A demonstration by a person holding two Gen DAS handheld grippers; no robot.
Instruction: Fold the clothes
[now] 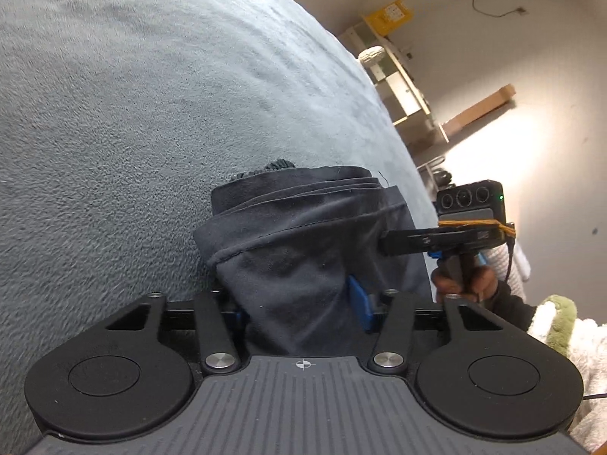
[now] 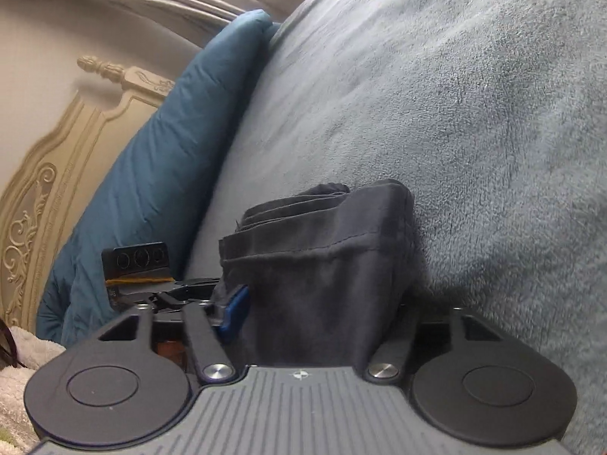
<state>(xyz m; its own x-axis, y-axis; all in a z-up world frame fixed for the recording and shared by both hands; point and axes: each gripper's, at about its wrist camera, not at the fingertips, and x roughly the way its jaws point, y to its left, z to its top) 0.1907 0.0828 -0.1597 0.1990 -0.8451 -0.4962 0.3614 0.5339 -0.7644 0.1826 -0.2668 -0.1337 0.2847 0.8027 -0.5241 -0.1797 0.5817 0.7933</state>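
Observation:
A dark grey garment [image 1: 303, 235], folded into a thick bundle with stacked edges on top, rests on the grey-blue fleece blanket [image 1: 151, 113]. My left gripper [image 1: 299, 303] is shut on its near side, and one blue pad [image 1: 358, 303] presses the cloth. From the right, my right gripper [image 1: 385, 244] bites into the bundle's side, with a hand [image 1: 463, 280] on its handle. In the right wrist view the same garment [image 2: 322, 265] fills my right gripper [image 2: 318, 314], which is shut on it. My left gripper [image 2: 212, 288] reaches in from the left.
The blanket [image 2: 455, 113] covers the bed all around. A teal quilt [image 2: 151, 151] and an ornate headboard [image 2: 57, 159] lie to the left. White shelves [image 1: 398, 87], a white towel [image 1: 592, 360] and a green plush [image 1: 561, 326] are beyond the bed's edge.

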